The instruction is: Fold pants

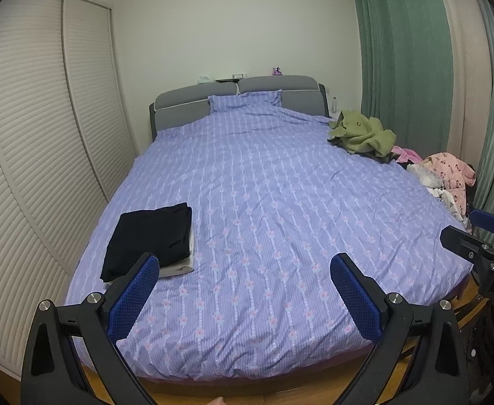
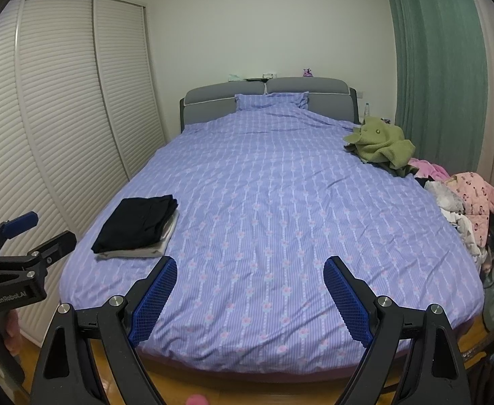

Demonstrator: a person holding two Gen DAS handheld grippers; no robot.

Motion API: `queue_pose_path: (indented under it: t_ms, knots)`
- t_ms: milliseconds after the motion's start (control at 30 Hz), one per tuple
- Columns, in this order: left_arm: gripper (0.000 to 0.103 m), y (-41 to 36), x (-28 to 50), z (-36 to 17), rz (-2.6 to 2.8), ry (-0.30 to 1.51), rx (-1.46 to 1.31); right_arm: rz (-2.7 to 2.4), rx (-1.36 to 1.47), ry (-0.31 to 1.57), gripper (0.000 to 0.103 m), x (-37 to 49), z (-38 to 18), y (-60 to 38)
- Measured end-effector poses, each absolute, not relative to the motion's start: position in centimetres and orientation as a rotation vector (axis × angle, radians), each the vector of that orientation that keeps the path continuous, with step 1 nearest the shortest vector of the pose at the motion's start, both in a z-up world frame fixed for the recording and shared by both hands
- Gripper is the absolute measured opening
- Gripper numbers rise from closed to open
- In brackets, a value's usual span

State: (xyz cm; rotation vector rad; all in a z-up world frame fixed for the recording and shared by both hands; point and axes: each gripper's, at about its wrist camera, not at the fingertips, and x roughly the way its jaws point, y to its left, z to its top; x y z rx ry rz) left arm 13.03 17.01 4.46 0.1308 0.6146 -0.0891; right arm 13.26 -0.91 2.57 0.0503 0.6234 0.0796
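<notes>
Folded black pants (image 1: 151, 238) lie on a folded pale garment (image 1: 179, 266) at the bed's front left; they also show in the right wrist view (image 2: 135, 224). My left gripper (image 1: 243, 270) is open and empty, held above the foot of the bed, its left finger just in front of the stack. My right gripper (image 2: 248, 270) is open and empty over the foot of the bed, right of the stack. A pile of unfolded clothes (image 1: 449, 175) lies on the bed's right edge, with a pink patterned garment (image 2: 476, 199) on top.
The bed (image 1: 280, 185) has a purple flowered cover. An olive green garment (image 1: 361, 131) lies far right near the headboard. White louvred closet doors (image 1: 27, 152) stand left; green curtains (image 1: 405, 50) hang right. Wooden floor (image 2: 247, 388) lies below the bed's foot.
</notes>
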Motion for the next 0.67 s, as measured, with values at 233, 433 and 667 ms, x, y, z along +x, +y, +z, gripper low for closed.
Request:
queue_pose_path:
  t_ms: [233, 433, 667]
  knots:
    - [0.103, 17.26, 13.39, 4.44, -0.088, 0.615, 0.127, 0.074, 0.051, 0.628, 0.089, 13.53, 2.71, -1.09]
    - [0.103, 17.38, 13.37, 4.47, -0.088, 0.608, 0.122, 0.074, 0.050, 0.629, 0.089, 13.66, 2.82, -1.31]
    - [0.103, 17.39, 13.33, 4.42, -0.079, 0.611, 0.121, 0.075, 0.049, 0.629, 0.089, 13.65, 2.81, -1.33]
